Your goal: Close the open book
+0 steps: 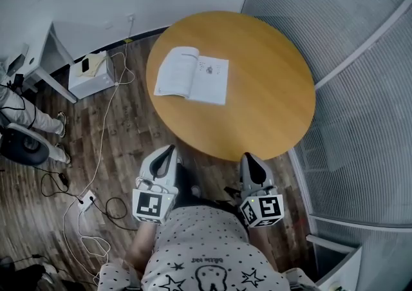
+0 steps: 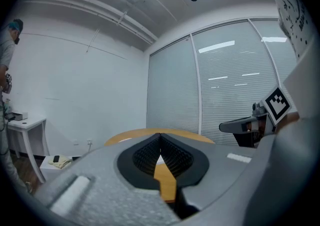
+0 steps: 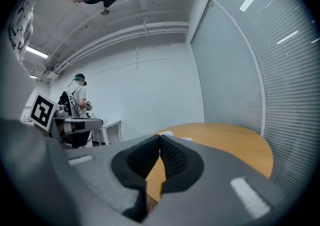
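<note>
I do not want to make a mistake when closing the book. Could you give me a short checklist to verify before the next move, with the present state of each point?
1. Book lies open on the table: ok.
2. Nothing lies on its pages: ok.
3. Left tool shut and empty: ok.
4. Right tool shut and empty: ok.
5. Tools close to the book: not ok; both are at the table's near edge, apart from it.
6. Pages loose or stiff: cannot tell.
</note>
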Demonstrator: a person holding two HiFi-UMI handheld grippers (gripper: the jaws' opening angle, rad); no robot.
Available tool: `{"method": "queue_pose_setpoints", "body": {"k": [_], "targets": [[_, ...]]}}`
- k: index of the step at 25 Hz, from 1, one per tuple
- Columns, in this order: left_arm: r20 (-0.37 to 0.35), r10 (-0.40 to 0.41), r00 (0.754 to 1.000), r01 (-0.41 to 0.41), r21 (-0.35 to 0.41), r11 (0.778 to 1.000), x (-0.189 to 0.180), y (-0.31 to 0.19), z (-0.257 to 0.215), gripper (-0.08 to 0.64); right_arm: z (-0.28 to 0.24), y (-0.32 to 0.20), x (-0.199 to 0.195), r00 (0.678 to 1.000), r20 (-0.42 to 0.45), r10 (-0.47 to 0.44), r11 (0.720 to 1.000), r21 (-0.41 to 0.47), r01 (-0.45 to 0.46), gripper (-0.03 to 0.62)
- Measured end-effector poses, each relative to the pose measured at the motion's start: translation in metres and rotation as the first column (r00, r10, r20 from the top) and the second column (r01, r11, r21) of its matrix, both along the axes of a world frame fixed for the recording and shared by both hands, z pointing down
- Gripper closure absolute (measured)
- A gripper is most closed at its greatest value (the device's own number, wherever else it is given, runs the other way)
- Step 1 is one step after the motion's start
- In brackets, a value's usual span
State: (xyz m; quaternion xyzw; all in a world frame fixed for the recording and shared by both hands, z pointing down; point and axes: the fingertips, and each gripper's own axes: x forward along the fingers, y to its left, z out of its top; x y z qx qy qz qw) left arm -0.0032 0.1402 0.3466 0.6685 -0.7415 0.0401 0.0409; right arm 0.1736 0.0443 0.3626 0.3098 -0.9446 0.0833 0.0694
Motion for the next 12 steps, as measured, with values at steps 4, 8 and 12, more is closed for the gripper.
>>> {"method": "queue_pose_setpoints", "body": {"k": [4, 8, 12], "targets": [[-0.008, 0.003, 1.000, -0.003, 0.003, 1.000, -0.011, -0.010, -0.001, 0.551, 0.001, -0.009, -0.010, 1.000, -0.011, 0.009, 1.000, -0.009, -0.009, 0.588], [-0.024, -0.013, 1.000, 0.013, -0.012, 1.000, -0.043, -0.024, 0.001, 0.551, 0.001, -0.024, -0.035, 0.999, -0.037, 0.016, 1.000, -0.018, -0.017, 0.588], [-0.024, -0.014, 1.000, 0.013, -0.027, 1.000, -0.071, -0.041, 0.006, 0.551, 0.005, -0.040, -0.057, 0.999, -0.046, 0.028, 0.999, -0.023, -0.029, 0.588]]}}
